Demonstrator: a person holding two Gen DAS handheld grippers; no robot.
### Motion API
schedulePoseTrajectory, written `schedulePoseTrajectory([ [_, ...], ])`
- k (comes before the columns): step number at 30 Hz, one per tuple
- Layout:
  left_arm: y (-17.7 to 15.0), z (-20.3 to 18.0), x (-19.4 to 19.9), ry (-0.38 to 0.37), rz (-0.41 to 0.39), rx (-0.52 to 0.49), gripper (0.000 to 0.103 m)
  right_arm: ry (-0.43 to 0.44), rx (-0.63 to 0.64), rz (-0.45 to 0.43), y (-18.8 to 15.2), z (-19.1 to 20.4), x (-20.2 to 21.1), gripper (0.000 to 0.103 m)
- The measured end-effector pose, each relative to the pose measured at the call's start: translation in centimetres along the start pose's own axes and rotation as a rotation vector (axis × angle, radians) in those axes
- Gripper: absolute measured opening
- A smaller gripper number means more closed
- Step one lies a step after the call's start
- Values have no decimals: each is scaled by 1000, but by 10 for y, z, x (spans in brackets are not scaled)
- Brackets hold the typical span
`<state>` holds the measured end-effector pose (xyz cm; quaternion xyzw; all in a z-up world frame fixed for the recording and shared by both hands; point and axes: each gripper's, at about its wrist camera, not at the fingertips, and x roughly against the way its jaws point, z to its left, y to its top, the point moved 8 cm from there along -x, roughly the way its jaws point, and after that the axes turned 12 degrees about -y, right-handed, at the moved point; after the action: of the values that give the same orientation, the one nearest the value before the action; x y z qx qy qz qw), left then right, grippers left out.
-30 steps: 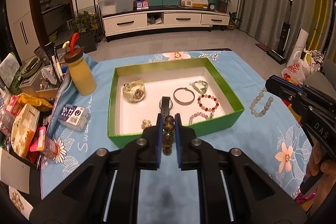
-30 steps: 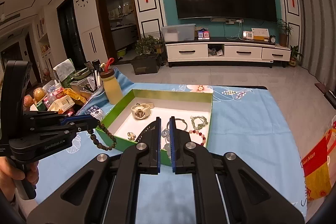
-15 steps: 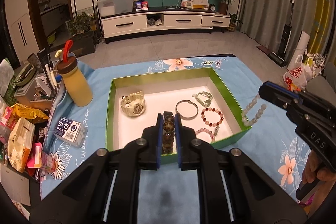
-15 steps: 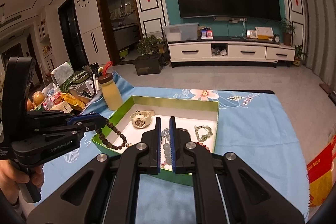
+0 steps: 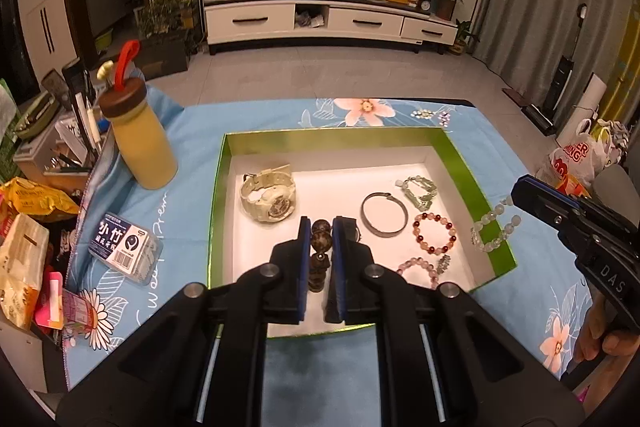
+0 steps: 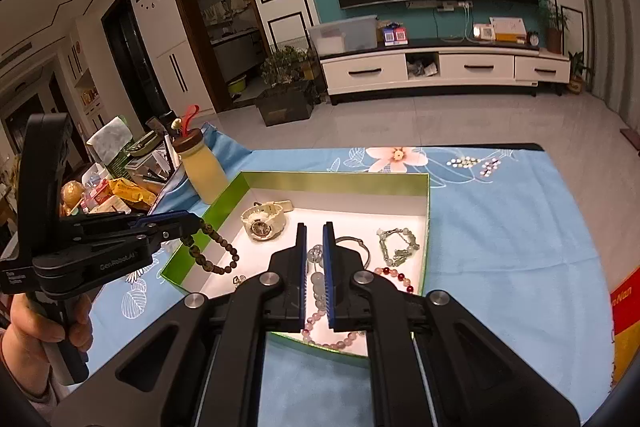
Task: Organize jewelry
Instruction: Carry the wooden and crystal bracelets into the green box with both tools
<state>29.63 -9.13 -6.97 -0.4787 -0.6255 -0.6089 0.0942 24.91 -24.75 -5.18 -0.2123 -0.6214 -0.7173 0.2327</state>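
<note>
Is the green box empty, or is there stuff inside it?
Not empty. The green box already holds a pale watch, a metal bangle and beaded bracelets such as the red one.

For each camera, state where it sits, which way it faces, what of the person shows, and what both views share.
Left wrist: on the left gripper, looking forward and down along its fingers into the green box; dark beads are clamped between them; the right gripper and a hand show at right.
Right wrist: on the right gripper, looking down at the box from the right; pale beads are clamped; the left gripper and a hand show at left.
Shared: box, watch, yellow bottle, TV stand.
</note>
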Motion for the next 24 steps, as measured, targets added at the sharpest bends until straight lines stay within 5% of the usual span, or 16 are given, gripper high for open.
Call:
schedulePoseTrajectory([
  [24,-11,37,-65,50,126,77,11,18,16,230,-35,17,-82,7],
])
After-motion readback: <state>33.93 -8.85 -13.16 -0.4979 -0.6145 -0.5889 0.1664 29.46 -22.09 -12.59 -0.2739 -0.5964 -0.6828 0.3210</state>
